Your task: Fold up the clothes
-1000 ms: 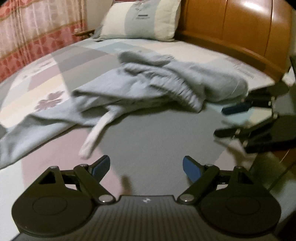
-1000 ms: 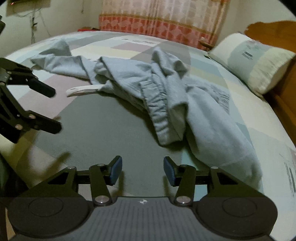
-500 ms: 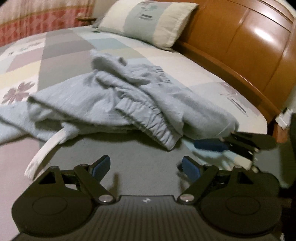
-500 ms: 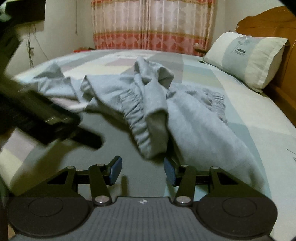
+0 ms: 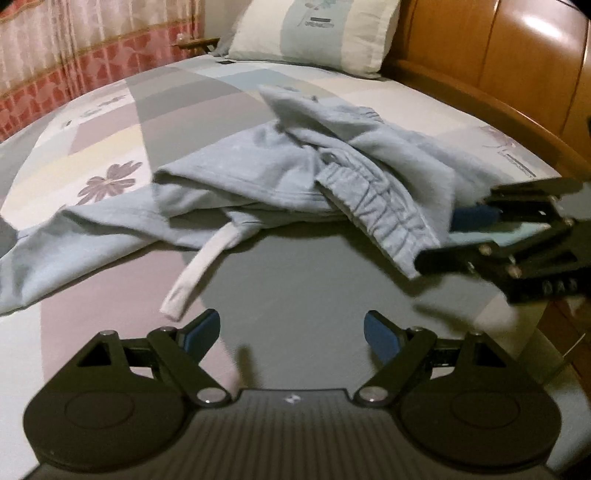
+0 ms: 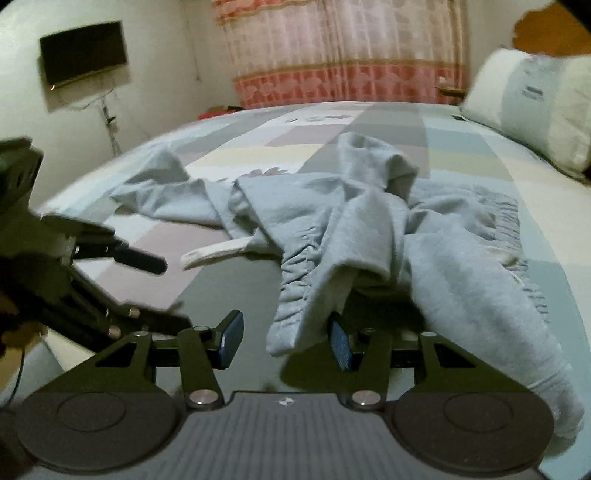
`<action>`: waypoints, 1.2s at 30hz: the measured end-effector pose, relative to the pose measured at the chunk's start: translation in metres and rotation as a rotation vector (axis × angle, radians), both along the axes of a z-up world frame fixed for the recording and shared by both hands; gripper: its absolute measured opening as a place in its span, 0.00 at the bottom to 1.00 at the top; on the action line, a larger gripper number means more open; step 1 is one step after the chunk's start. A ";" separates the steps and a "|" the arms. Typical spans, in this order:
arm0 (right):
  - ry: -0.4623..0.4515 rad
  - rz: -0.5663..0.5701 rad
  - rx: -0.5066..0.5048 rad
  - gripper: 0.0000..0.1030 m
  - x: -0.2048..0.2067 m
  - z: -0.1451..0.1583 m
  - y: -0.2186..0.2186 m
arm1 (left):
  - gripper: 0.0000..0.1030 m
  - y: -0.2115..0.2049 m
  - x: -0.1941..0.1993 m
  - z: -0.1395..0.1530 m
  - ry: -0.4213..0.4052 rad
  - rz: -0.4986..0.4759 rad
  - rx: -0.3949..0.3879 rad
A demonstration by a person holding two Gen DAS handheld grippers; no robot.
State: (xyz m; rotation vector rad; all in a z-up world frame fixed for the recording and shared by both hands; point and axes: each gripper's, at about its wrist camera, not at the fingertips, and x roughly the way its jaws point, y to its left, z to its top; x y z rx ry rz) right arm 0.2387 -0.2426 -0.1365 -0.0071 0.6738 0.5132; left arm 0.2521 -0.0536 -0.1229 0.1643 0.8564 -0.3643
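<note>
A wide bed covered in a smooth patchwork sheet of grey, mauve, cream and pale blue blocks (image 5: 295,280) fills both of my views, printed here and there with purple flowers. Behind it curves a glossy orange-brown wooden headboard (image 5: 517,62), and a plump cream and pale blue pillow (image 5: 314,33) leans against it. Far across the room hangs a sheer pink and red patterned curtain (image 6: 343,55), and a flat dark rectangular screen (image 6: 83,51) sits on the white wall.

In the middle of the sheet lies the crumpled light grey-blue fleece sweatpants (image 5: 288,177), soft and matte, heaped in loose folds with one leg trailing off flat toward the left edge of my left view. Its gathered elastic waistband (image 5: 388,221) is puckered into fine ridges and droops toward the near side. A flat white drawstring (image 5: 199,273) pokes out from under the heap and lies straight on the sheet.

My left claw (image 5: 291,332) hovers over bare sheet near the drawstring tip, its blue-padded jaws spread wide with nothing between them. My right claw (image 6: 284,339) has its jaws partly apart on either side of the hanging waistband corner; the cloth lies against the right pad (image 6: 340,347) while the left pad stands clear of it.
</note>
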 end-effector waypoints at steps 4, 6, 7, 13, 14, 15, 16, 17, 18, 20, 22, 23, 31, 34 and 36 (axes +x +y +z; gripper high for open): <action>0.049 -0.089 0.038 0.54 0.020 -0.008 -0.008 | 0.83 0.006 -0.001 0.001 -0.009 0.016 0.012; 0.091 -0.123 0.136 0.54 0.029 -0.009 -0.017 | 0.83 0.010 -0.005 0.005 -0.034 0.026 0.019; 0.112 -0.134 0.185 0.53 0.032 -0.009 -0.022 | 0.83 0.013 -0.008 0.007 -0.047 0.033 0.021; 0.165 -0.154 0.329 0.06 0.029 -0.004 -0.020 | 0.83 0.039 -0.022 0.020 -0.092 0.083 0.016; 0.162 -0.145 0.329 0.06 0.026 -0.001 -0.014 | 0.83 0.044 -0.026 0.023 -0.102 0.091 0.026; 0.161 -0.126 0.328 0.06 0.023 0.002 -0.007 | 0.83 0.049 -0.030 0.025 -0.111 0.101 0.037; 0.158 -0.108 0.326 0.06 0.020 0.006 0.000 | 0.83 0.055 -0.034 0.027 -0.120 0.111 0.047; 0.152 -0.083 0.320 0.06 0.015 0.010 0.010 | 0.83 0.062 -0.039 0.029 -0.131 0.123 0.056; 0.150 -0.058 0.310 0.06 0.012 0.014 0.021 | 0.83 0.068 -0.044 0.031 -0.140 0.135 0.062; 0.148 -0.008 0.294 0.06 0.008 0.022 0.045 | 0.83 0.085 -0.055 0.036 -0.162 0.177 0.073; 0.155 0.043 0.284 0.06 0.005 0.027 0.072 | 0.83 0.100 -0.064 0.041 -0.174 0.227 0.082; 0.160 0.064 0.281 0.06 0.005 0.028 0.086 | 0.83 0.109 -0.070 0.043 -0.180 0.253 0.085; 0.141 0.265 0.278 0.06 -0.003 0.048 0.192 | 0.83 0.154 -0.103 0.063 -0.221 0.360 0.159; 0.115 0.324 0.290 0.06 -0.008 0.062 0.215 | 0.83 0.165 -0.110 0.070 -0.238 0.389 0.177; 0.106 0.361 0.295 0.05 -0.011 0.068 0.228 | 0.83 0.171 -0.114 0.071 -0.246 0.402 0.186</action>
